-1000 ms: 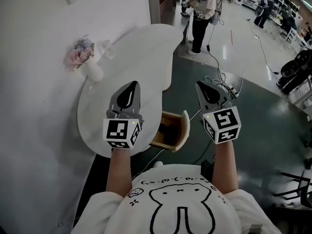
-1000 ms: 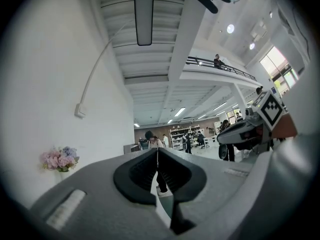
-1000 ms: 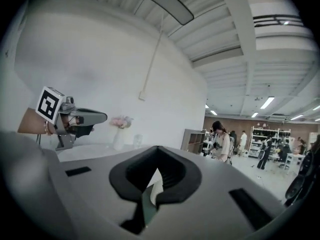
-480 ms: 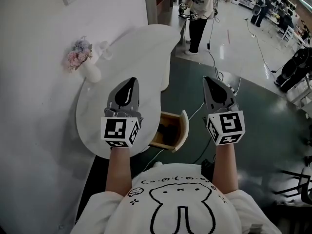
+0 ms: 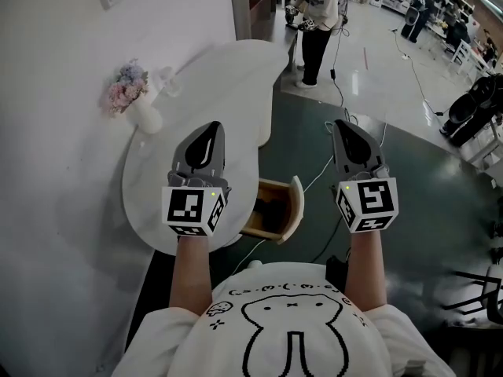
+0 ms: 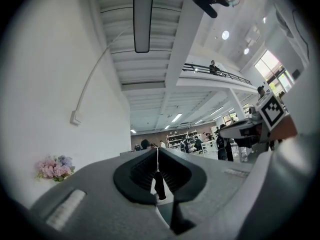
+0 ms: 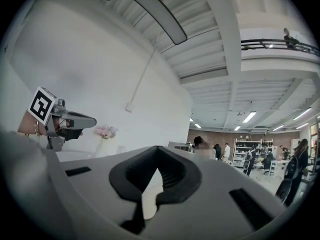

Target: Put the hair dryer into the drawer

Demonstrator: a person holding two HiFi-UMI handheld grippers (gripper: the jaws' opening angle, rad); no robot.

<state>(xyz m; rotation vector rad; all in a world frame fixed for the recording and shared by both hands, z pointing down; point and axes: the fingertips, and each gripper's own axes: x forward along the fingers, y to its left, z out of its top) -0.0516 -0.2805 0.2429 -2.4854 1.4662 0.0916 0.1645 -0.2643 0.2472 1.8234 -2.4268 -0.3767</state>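
A wooden drawer (image 5: 292, 209) stands pulled open below the white table (image 5: 228, 77), between my two hands. Something dark (image 5: 271, 210) lies inside it; I cannot tell whether it is the hair dryer. My left gripper (image 5: 206, 141) hovers over the table's near right part, shut and empty; in the left gripper view (image 6: 157, 150) its tips meet. My right gripper (image 5: 350, 138) is held over the dark floor to the right of the drawer, shut with nothing in it; the right gripper view (image 7: 158, 149) shows the tips together. Both point about level.
A white vase of pink flowers (image 5: 132, 89) and a small glass (image 5: 171, 81) stand at the table's wall side. Cables (image 5: 346, 116) trail across the floor beyond the drawer. A person (image 5: 318, 22) stands at the table's far end beside a shelf unit (image 5: 255, 2). Chair legs (image 5: 475, 289) sit at the right.
My right gripper has lifted and drifted a little to the right and further from me, still shut. The left gripper has hardly moved. The drawer stays open.
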